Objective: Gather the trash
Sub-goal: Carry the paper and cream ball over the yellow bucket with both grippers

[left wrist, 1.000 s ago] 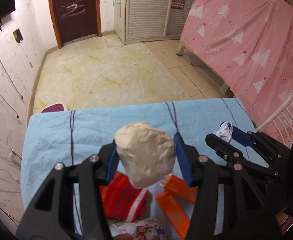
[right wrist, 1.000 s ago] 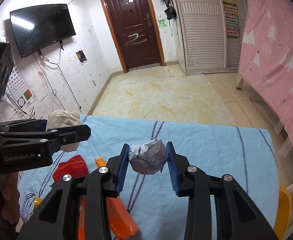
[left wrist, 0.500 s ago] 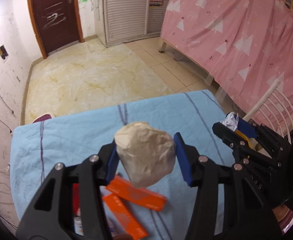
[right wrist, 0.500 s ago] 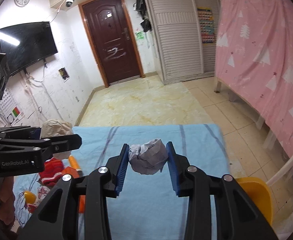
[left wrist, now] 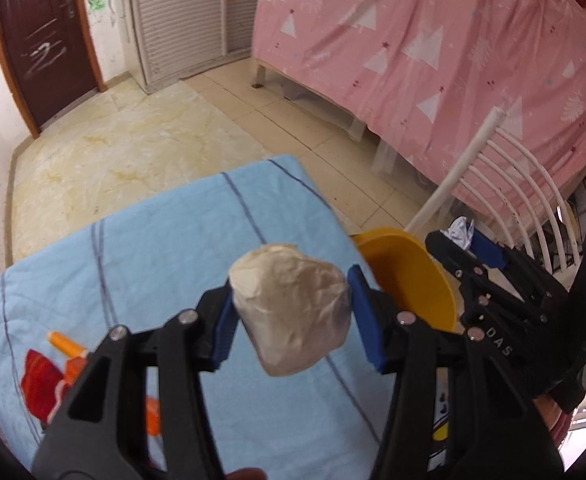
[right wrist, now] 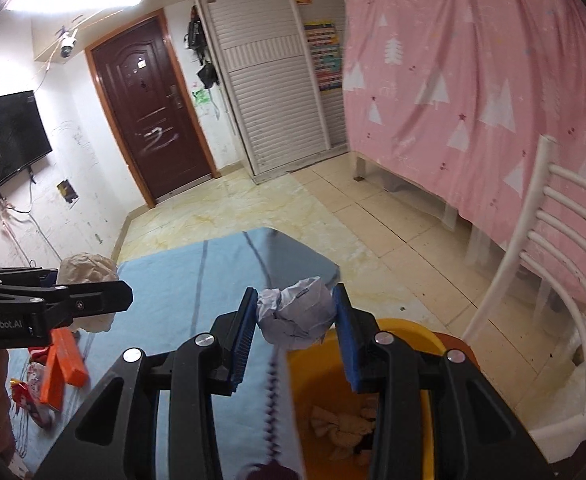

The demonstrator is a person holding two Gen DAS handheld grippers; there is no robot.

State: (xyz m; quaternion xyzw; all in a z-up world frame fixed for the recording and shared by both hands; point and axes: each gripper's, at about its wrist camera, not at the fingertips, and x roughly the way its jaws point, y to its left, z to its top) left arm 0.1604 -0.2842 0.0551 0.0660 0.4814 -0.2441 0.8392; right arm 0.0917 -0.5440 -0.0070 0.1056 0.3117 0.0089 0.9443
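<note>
The left gripper (left wrist: 291, 320) is closed on a large beige crumpled paper ball (left wrist: 293, 312), its blue pads pressed against both sides, and holds it in the air above the table covered with a light blue striped cloth (left wrist: 165, 240). The right gripper (right wrist: 295, 320) clamps a smaller white-and-grey crumpled paper wad (right wrist: 295, 312) in the same way, near the right edge of the table and just above the rim of a round yellow plastic bin (right wrist: 321, 408). Only the right wrist view looks down into this bin, where tan crumpled scraps (right wrist: 341, 424) already lie at the bottom; the left wrist view shows just the bin's outer wall and rim (left wrist: 413, 276) beside the table, with the right gripper (left wrist: 463, 236) and its wad above the far rim. The left wrist view alone shows a red cloth item (left wrist: 39, 384) and an orange tube (left wrist: 65, 342) at the table's left side. The right wrist view shows flat orange cartons (right wrist: 59, 364) there, beneath the left gripper (right wrist: 89, 280), plus a dark brown door (right wrist: 149, 120), a wall-mounted television (right wrist: 13, 136) and a white slatted chair back (right wrist: 545, 280). A pink curtain with white trees (left wrist: 433, 40) hangs at the right in both views.
</note>
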